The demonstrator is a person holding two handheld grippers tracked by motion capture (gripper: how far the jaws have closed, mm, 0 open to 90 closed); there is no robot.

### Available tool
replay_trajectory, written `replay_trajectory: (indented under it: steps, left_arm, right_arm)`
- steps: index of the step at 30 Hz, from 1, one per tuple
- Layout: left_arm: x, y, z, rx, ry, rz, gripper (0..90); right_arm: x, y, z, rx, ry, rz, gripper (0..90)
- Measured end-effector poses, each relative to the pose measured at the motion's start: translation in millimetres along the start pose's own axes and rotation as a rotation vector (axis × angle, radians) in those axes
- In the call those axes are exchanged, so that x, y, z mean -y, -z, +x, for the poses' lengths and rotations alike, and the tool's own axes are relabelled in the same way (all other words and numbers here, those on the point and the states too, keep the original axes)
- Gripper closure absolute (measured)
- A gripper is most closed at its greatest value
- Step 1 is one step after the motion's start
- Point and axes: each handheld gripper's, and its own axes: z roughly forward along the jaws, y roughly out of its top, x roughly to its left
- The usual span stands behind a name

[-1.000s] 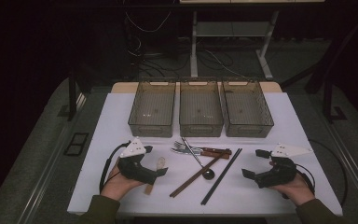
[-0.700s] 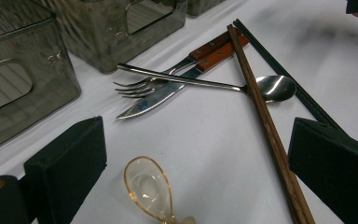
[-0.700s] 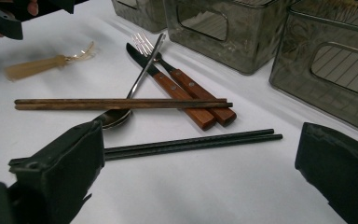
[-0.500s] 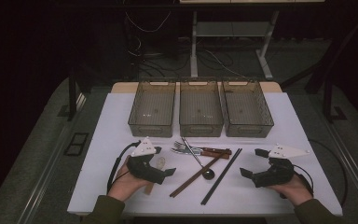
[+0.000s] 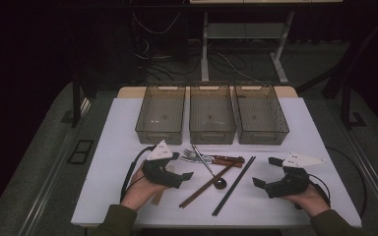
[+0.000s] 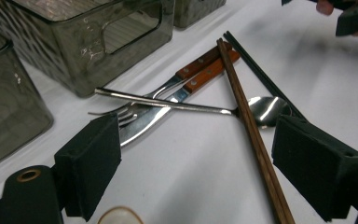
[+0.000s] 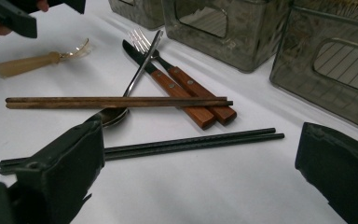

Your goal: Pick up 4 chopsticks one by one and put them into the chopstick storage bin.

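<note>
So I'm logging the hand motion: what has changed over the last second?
The left tongs slid forward and inward toward the pile of cutlery, jaws open. The right tongs rose slightly and stayed open, gripping nothing. The brown wooden chopsticks, black chopsticks, metal spoon and three clear plastic bins stayed put.

Right gripper (image 7: 200, 179) gapes wide over black chopsticks (image 7: 186, 142).

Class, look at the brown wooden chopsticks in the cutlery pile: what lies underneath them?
The brown chopsticks cross over the metal spoon near its bowl, and their far end rests on the wooden handles of the knife and fork. Part of the spoon's neck is hidden beneath them.
</note>
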Motion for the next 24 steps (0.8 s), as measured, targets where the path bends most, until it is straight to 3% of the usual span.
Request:
replay_trajectory:
  steps: [10, 20, 24]
  left_arm:
    - [-12.2, -15.4, -5.1, 0.040, -0.011, 0.014, 21.5]
    - [-11.1, -32.4, -13.9, 0.084, -0.002, 0.051, 41.6]
    - [-7.5, -36.8, -19.3, 0.102, -0.011, 0.063, 53.6]
  right_arm:
    - [3.3, -2.9, -0.6, 0.025, 0.005, 0.026, 1.4]
    - [4.8, -1.1, -1.3, 0.022, -0.001, 0.028, 1.4]
    - [5.1, 0.0, 0.0, 0.031, 0.001, 0.026, 1.4]
